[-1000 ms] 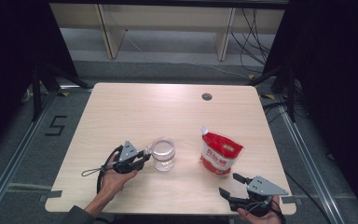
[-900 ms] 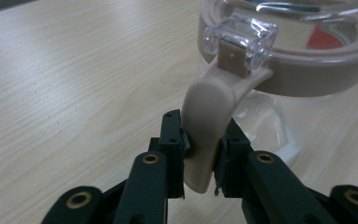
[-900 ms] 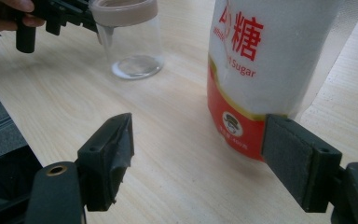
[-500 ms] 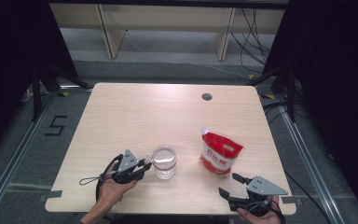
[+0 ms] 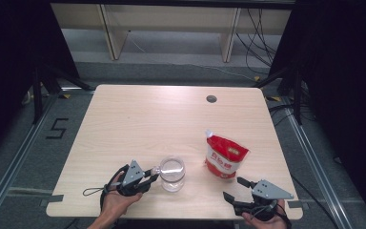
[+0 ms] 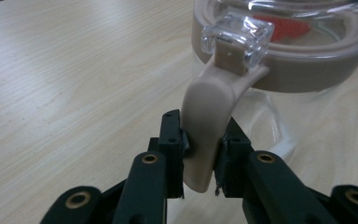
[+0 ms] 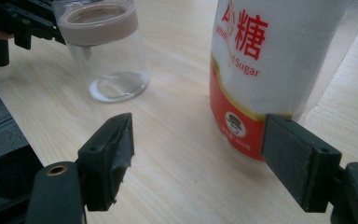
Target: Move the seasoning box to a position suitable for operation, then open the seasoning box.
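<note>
A dark room with black curtains on both sides surrounds a pale wooden table (image 5: 171, 124), and behind it stands a light shelf unit (image 5: 171, 24) with cables trailing over the grey floor. A small round hole (image 5: 211, 99) sits near the table's far edge, right of centre.

On the right half of the table stands a red and white sugar bag (image 5: 225, 157), upright with its top leaning a little toward the far left. In the right gripper view it rises just beyond the jaws, its red base on the wood.

Left of the bag, apart from it and near the front edge, stands a clear glass jar (image 5: 172, 174) with a beige rim and a clear lid. It is upright on the table.

The left gripper (image 5: 148, 177) lies level at the jar's left side, held by a hand coming in from the bottom edge. Its jaws are clamped on the beige clasp (image 6: 209, 121) that hangs from the jar's rim, pads pressing on both of its sides.

The right gripper (image 5: 234, 188) rests at the front right corner, pointing toward the bag. Its jaws stand wide apart with nothing between them, short of the bag.
</note>
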`<state>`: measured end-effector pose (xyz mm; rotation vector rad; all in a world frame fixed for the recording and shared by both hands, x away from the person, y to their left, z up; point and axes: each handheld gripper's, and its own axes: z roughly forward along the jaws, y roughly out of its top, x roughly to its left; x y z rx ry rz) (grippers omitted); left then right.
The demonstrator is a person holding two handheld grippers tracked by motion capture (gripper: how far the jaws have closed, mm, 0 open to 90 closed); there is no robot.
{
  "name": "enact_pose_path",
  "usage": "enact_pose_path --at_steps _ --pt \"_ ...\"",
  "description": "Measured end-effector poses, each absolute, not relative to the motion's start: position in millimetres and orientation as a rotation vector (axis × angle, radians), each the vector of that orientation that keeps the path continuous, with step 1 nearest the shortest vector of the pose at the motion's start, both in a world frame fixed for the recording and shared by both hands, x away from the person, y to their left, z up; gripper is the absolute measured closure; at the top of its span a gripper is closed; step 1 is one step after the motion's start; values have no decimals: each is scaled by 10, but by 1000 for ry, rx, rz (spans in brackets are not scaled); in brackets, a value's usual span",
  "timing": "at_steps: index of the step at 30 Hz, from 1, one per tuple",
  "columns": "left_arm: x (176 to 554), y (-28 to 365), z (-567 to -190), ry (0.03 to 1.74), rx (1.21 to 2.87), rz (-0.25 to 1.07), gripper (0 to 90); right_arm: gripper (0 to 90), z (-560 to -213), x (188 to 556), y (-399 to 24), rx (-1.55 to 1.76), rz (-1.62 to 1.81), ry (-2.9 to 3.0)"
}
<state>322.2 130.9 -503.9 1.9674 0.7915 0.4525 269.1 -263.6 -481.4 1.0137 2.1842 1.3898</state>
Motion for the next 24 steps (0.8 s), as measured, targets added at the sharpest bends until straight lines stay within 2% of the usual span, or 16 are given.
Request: enact_pose_path --at_steps 11,12,15,16,20,24 --pt "3177 1290 -5036 737 1987 431 748 267 -4821 2702 -2638 982 1380 2188" --pt "3172 1289 -5042 769 1963 396 742 267 -4818 2692 -2633 999 1383 2195" --pt "3174 1340 -5020 768 1944 408 664 267 -4816 2685 -2625 1010 1399 2190" --pt "3168 1354 -5005 780 1943 407 602 267 -4815 2685 -2625 1010 1392 2195" --pt "3142 1455 -4935 803 1960 406 463 267 -4820 2698 -2625 988 1397 2204" --pt "3070 1516 -4866 803 1955 401 423 267 -4814 2676 -2611 1011 1396 2221"
